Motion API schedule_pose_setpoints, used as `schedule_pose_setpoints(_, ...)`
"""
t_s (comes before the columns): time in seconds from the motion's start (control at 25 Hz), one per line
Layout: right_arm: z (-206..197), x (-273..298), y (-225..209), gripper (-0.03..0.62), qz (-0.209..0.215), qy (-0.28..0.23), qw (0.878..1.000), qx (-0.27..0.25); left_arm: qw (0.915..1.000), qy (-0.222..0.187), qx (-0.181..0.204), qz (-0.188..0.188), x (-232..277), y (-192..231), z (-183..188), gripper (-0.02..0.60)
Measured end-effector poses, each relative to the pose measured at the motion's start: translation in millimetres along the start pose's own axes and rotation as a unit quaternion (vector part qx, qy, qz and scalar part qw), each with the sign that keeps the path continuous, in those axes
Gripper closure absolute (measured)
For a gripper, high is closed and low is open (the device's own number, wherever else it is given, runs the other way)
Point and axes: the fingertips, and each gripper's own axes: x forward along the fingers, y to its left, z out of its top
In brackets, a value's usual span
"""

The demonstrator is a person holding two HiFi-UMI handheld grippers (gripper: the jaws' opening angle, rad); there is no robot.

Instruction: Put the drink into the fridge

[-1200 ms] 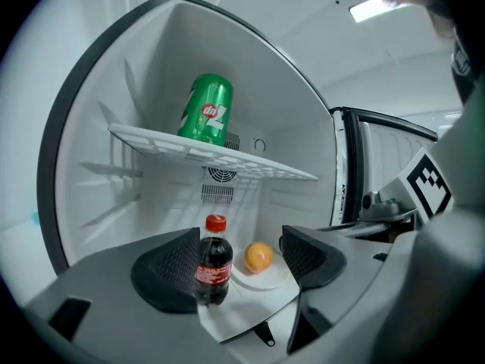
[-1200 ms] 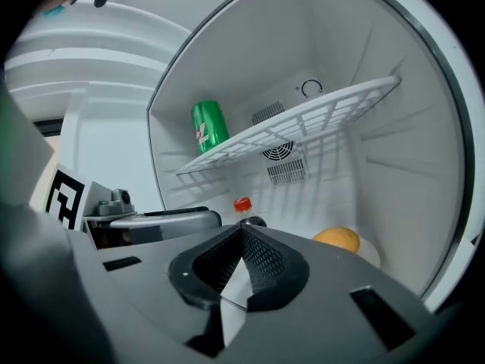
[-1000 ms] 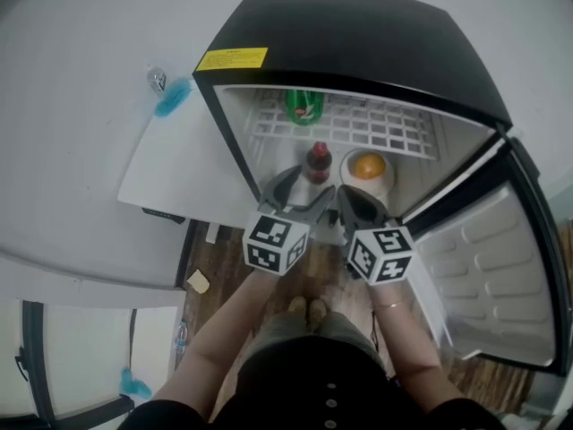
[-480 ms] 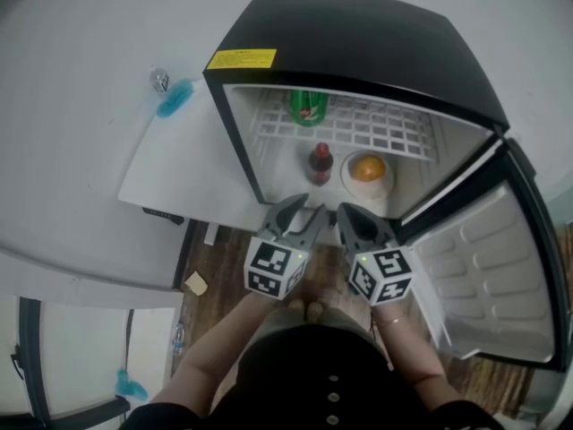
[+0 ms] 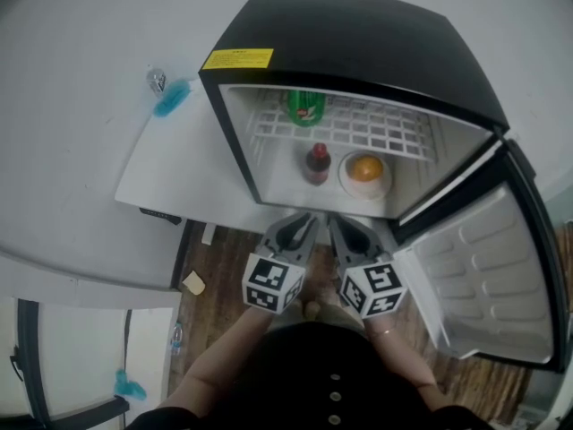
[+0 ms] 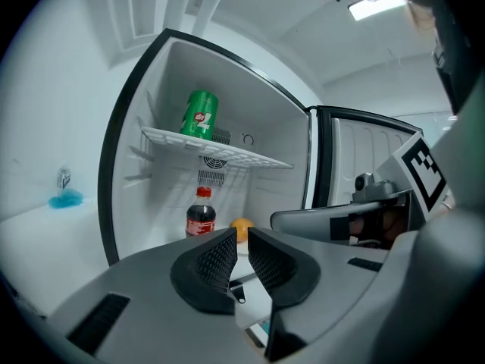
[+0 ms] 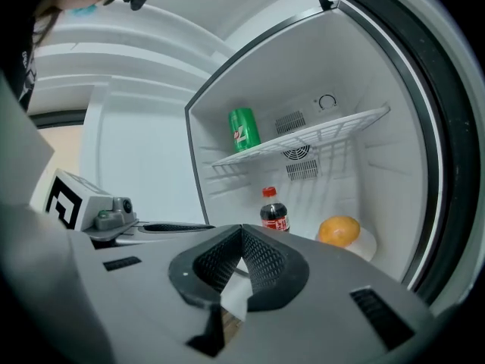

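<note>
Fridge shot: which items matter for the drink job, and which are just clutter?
Job: cola bottle, standing on the floor of the open fridge.
Lying about: green can on the shelf; orange on a plate; blue object on the counter.

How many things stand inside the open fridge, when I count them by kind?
Drinks: 2 (green can, cola bottle)
Fruit: 1 (orange)
Plates: 1 (white plate under the orange)
Total: 4
</note>
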Motion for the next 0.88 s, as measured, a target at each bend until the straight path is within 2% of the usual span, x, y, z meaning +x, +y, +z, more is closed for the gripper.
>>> schedule_pose_setpoints(0.12, -5.0, -0.8, 2.4, 0.586, 0.003, 0.009, 1.0, -0.01, 1.0, 0.001, -0.006, -0.001, -0.9, -1.9, -3.3, 0.542)
schedule_pose_setpoints(0.36, -7.4, 0.0, -1.9, 0.586, 0.0, 0.01, 1.0, 0.001, 0.9997, -0.02, 0.012, -0.003, -4.0, -5.9, 5.3, 0.575)
schedule_pose_setpoints(0.52, -9.0, -1.2, -2.1, 0.586, 0.0, 0.015, 1.0, -0.017, 0.9997, -0.026, 0.0, -0.005, -6.9, -11.2, 6.0, 0.575)
schedule_pose_setpoints(0.68, -9.3, -0.4, -0.4, 0.586, 0.005, 0.017, 0.999, -0.027, 0.9998, -0.013, -0.014, -0.002, -6.3, -10.8, 0.7, 0.575)
schedule_pose_setpoints(0.88, -6.1, -1.7, 0.2, 0.586, 0.007, 0.008, 0.999, -0.042, 0.9994, -0.002, -0.021, -0.028, -3.8, -18.4, -6.6, 0.575)
